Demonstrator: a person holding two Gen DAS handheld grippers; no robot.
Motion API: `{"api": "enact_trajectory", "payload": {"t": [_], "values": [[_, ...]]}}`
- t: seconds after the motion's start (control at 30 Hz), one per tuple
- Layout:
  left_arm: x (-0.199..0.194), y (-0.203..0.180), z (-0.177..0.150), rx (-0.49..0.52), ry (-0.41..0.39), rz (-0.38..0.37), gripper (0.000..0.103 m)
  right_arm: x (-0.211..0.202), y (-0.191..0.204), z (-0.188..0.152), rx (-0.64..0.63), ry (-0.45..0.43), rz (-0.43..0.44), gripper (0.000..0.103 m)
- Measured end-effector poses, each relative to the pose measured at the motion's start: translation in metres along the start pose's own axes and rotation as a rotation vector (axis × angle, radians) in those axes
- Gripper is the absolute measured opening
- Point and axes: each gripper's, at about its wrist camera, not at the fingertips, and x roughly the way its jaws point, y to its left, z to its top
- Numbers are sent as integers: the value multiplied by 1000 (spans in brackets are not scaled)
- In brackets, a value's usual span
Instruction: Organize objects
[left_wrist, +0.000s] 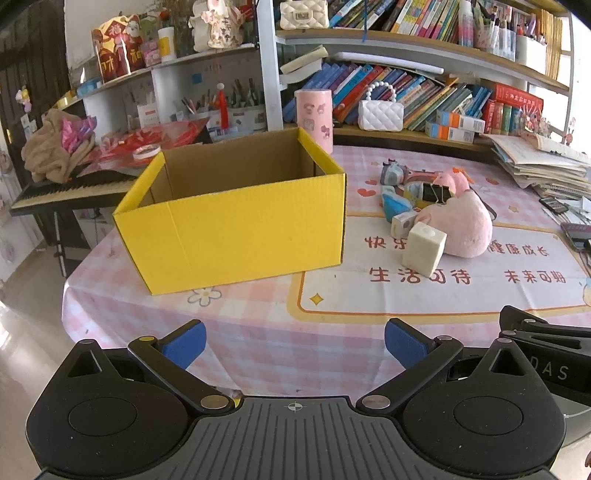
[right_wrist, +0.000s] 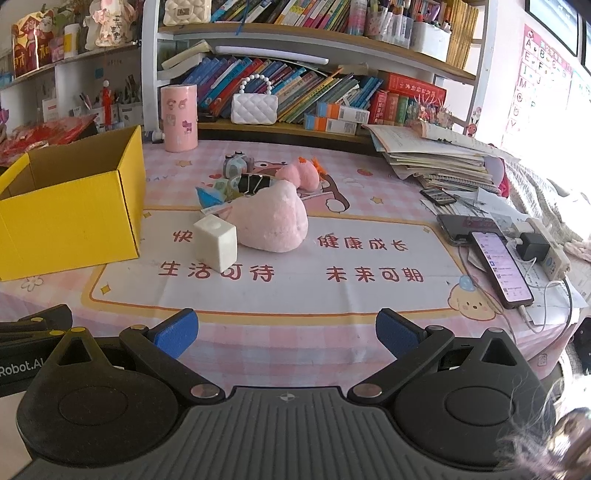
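An open yellow cardboard box (left_wrist: 236, 221) stands on the pink table; it shows at the left of the right wrist view (right_wrist: 70, 221). To its right lies a pile: a white cube (left_wrist: 423, 249) (right_wrist: 216, 243), a pink plush (left_wrist: 465, 225) (right_wrist: 273, 221), a smaller pink plush (right_wrist: 299, 173), a black binder clip (left_wrist: 436, 192), a toy camera (right_wrist: 236, 164) and small blue items (left_wrist: 391, 206). My left gripper (left_wrist: 295, 345) is open and empty, near the table's front edge. My right gripper (right_wrist: 286, 338) is open and empty, also at the front edge.
A pink cylinder (left_wrist: 314, 120) and a white quilted purse (right_wrist: 255, 107) stand at the back by bookshelves. Stacked papers (right_wrist: 439, 158), phones (right_wrist: 500, 267) and a charger (right_wrist: 532, 245) crowd the table's right side. A keyboard (left_wrist: 74, 188) sits left of the table.
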Motion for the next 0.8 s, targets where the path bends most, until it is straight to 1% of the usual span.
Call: {"api": "enact_trajectory", "payload": {"t": [0.5, 0.8], "values": [[2, 1, 0, -1, 13, 14, 103, 1, 2, -1, -1, 7, 21, 103], [-2, -2, 1, -1, -2, 7, 103, -3, -3, -1, 3, 0, 19, 103]]}}
